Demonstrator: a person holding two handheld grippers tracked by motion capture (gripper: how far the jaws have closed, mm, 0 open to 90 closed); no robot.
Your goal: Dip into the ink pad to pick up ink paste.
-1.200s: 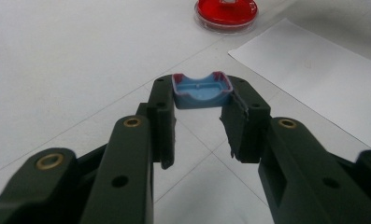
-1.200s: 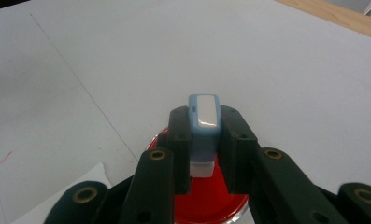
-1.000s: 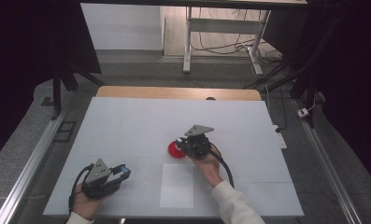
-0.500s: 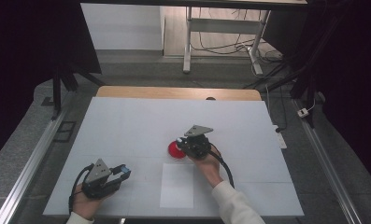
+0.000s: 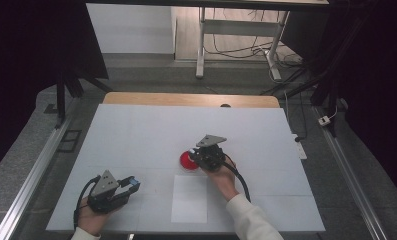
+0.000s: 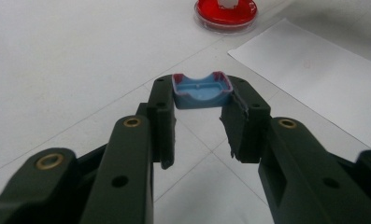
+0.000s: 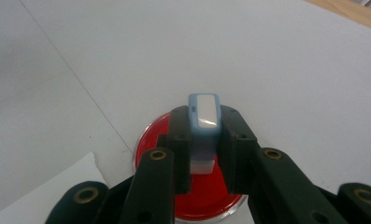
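A round red ink dish (image 5: pixel 187 161) lies on the white table (image 5: pixel 136 135), with a white paper sheet (image 5: pixel 189 198) just in front of it. My right gripper (image 5: pixel 194 156) is shut on a small blue and white stamp (image 7: pixel 203 122), which stands upright with its foot down on the red dish (image 7: pixel 206 191). In the right gripper view its jaws (image 7: pixel 204 116) clamp the stamp's sides. My left gripper (image 5: pixel 129 184) rests near the front left of the table, shut on a blue cap (image 6: pixel 202 91) with a reddish rim. The red dish (image 6: pixel 226 11) lies beyond it.
The paper sheet (image 6: pixel 309 74) lies to the right of my left gripper and at the lower left of the right gripper view (image 7: pixel 33 196). A wooden edge (image 5: pixel 186 99) runs along the table's far side. Metal rails (image 5: pixel 31 175) flank the table.
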